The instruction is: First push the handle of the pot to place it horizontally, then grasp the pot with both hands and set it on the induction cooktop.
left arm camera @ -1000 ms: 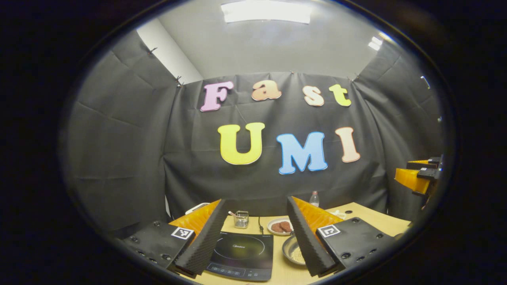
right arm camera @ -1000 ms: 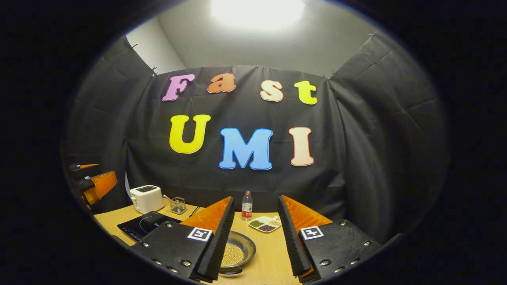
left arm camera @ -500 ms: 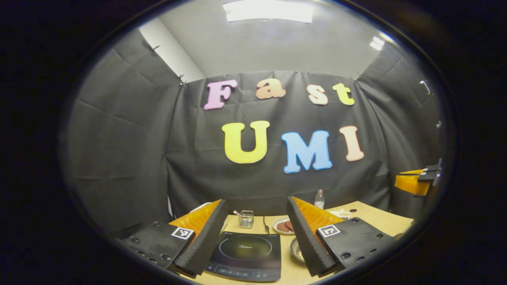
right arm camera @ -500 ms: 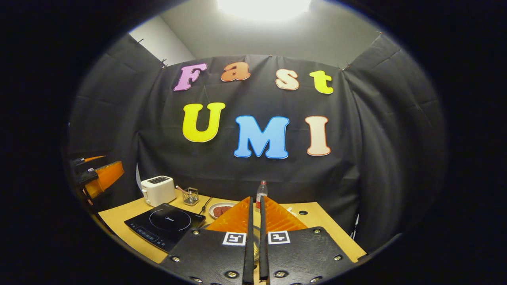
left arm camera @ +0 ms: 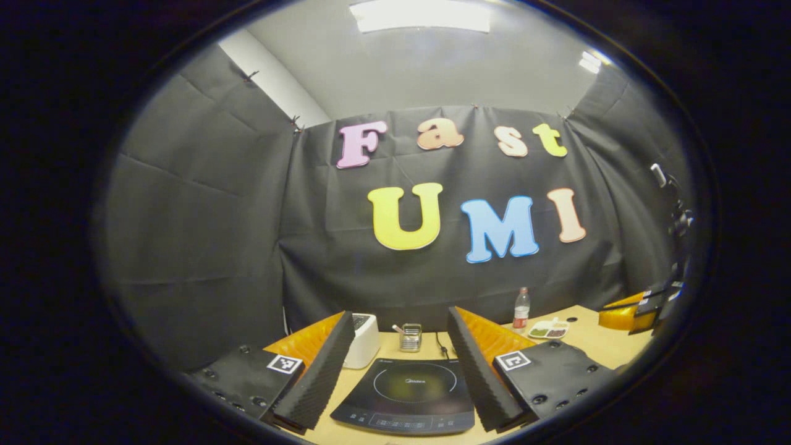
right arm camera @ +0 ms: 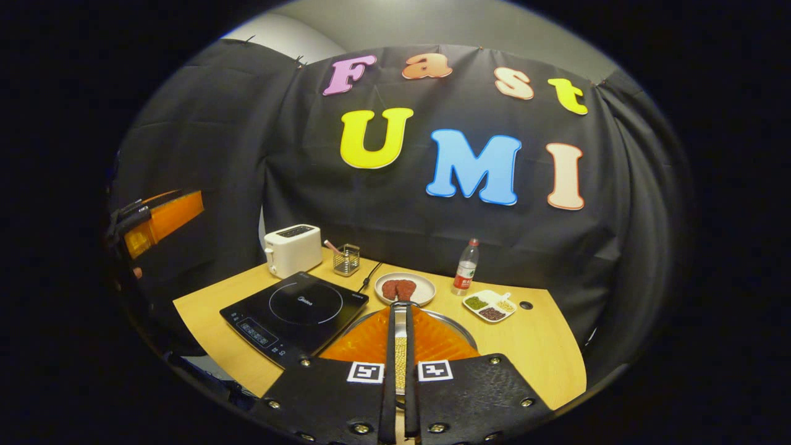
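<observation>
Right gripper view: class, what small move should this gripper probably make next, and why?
Probably lower the right gripper and nudge the pot's handle sideways. Its jaws are closed, suiting a push rather than a grasp, and it hovers above the pot, which sits on the table beside the induction cooktop. The handle itself is hard to make out behind the gripper.

Pot [right arm camera: 460, 330] mostly hidden behind the right tool [right arm camera: 399, 321]; its handle unseen.
</observation>
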{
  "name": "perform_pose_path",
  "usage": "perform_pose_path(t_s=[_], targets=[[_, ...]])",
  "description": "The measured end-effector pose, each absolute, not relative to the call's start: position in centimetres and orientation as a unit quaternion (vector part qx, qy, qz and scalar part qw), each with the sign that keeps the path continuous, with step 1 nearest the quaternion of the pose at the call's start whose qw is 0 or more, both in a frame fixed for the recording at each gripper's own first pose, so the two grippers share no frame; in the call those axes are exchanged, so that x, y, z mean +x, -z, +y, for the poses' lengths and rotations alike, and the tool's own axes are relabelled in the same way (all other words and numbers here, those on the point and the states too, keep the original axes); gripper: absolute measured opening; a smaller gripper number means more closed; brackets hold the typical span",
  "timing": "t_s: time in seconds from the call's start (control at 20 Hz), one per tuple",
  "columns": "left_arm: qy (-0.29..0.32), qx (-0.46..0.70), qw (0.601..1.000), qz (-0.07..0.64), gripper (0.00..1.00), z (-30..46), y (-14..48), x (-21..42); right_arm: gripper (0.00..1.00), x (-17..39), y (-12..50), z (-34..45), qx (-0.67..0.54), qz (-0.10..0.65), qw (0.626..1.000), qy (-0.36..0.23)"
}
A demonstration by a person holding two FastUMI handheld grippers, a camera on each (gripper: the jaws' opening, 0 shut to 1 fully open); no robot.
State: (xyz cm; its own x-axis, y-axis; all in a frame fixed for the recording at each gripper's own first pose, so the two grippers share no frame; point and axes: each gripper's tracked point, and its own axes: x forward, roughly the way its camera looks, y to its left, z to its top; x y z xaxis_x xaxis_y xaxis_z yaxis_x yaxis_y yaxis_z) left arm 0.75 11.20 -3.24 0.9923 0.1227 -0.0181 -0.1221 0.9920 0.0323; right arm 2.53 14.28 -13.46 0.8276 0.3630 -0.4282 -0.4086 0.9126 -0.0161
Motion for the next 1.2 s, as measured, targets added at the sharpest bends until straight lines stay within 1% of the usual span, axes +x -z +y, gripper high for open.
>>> perform_pose_path(t_s=[0.3,0.45,0.5,0.55,0.6,0.7,0.8,0.85,0.9,0.95,1.0,1.05,1.2], targets=[[-0.104,0.004,0.993,0.049,1.00,10.7,5.8,2.8,0.06,0.8,20.1,17.3,-0.043,0.294,0.901,-0.315],[-0.113,0.005,0.991,0.065,0.99,9.4,6.2,4.0,0.06,-0.4,23.5,17.1,-0.022,0.351,0.871,-0.343],[-0.114,0.007,0.992,0.063,0.98,8.9,5.7,4.3,0.06,-0.6,24.7,16.9,-0.020,0.370,0.862,-0.347],[-0.114,0.009,0.992,0.059,0.94,8.5,5.2,4.4,0.06,-0.8,25.4,16.7,-0.019,0.382,0.855,-0.350],[-0.112,0.012,0.992,0.057,1.00,8.0,4.8,4.5,0.06,-1.1,26.0,16.6,-0.019,0.393,0.849,-0.354],[-0.112,0.021,0.992,0.056,0.98,7.5,4.6,4.2,0.06,-1.8,27.5,16.3,-0.017,0.413,0.834,-0.365],[-0.112,0.028,0.992,0.058,1.00,7.2,4.6,4.2,0.06,-2.9,28.8,16.3,-0.012,0.435,0.818,-0.377],[-0.112,0.029,0.992,0.059,0.98,7.0,4.6,4.0,0.06,-3.5,29.5,16.1,-0.011,0.448,0.810,-0.379],[-0.113,0.029,0.991,0.058,1.00,7.0,4.5,3.8,0.06,-3.8,30.3,15.7,-0.011,0.459,0.803,-0.379],[-0.115,0.030,0.991,0.057,1.00,7.0,4.6,3.6,0.06,-4.0,31.0,15.4,-0.013,0.469,0.798,-0.378],[-0.116,0.031,0.991,0.059,0.97,7.0,4.5,3.6,0.06,-4.1,31.7,15.1,-0.017,0.479,0.794,-0.374],[-0.117,0.034,0.991,0.061,1.00,7.1,4.7,3.6,0.07,-4.3,32.2,14.6,-0.022,0.485,0.792,-0.370],[-0.120,0.037,0.990,0.063,1.00,7.2,4.6,3.3,0.07,-3.6,33.4,13.0,-0.030,0.495,0.797,-0.346]])
